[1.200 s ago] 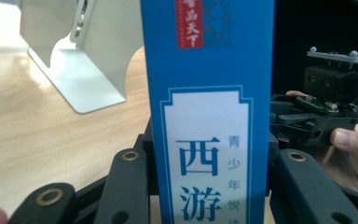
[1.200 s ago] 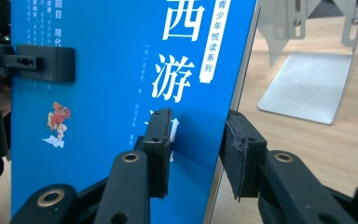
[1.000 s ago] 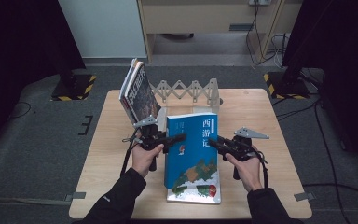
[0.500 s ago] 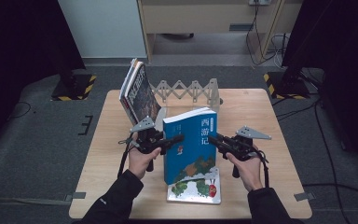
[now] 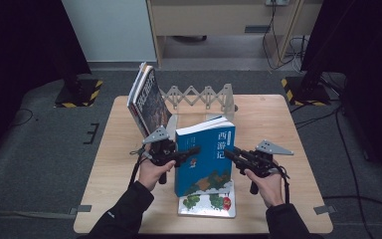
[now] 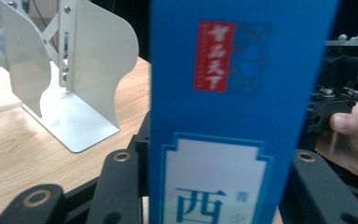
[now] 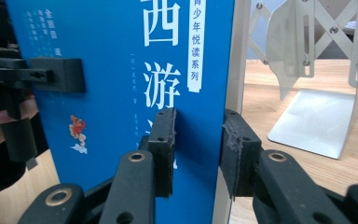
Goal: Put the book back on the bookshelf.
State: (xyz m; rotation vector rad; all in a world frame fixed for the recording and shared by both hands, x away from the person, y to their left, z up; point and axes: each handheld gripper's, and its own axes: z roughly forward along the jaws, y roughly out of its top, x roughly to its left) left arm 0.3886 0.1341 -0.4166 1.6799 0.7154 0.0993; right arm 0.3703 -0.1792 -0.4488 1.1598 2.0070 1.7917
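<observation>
— While the entry is taken left to right: what stands at the left of the table (image 5: pixel 278 119)?
— Item one, a few leaning books (image 5: pixel 146 102), propped at the left end of the white folding book rack (image 5: pixel 199 95). Item two, the left gripper (image 5: pixel 191 150): jaws clamped across the spine edge of the blue book (image 5: pixel 206 157), which is raised near upright over the table's middle.
— And below it?
— Item three, a picture book (image 5: pixel 209 204), flat on the table beneath it.
— The right side?
— Item four, the right gripper (image 5: pixel 230 153): pads (image 7: pixel 165 149) pressed on cover and page block at the fore-edge.
— Step in hand?
— Judged: standing the book up. Next likely calls for carrying it, upright and level between both grips, back to a rack slot.
</observation>
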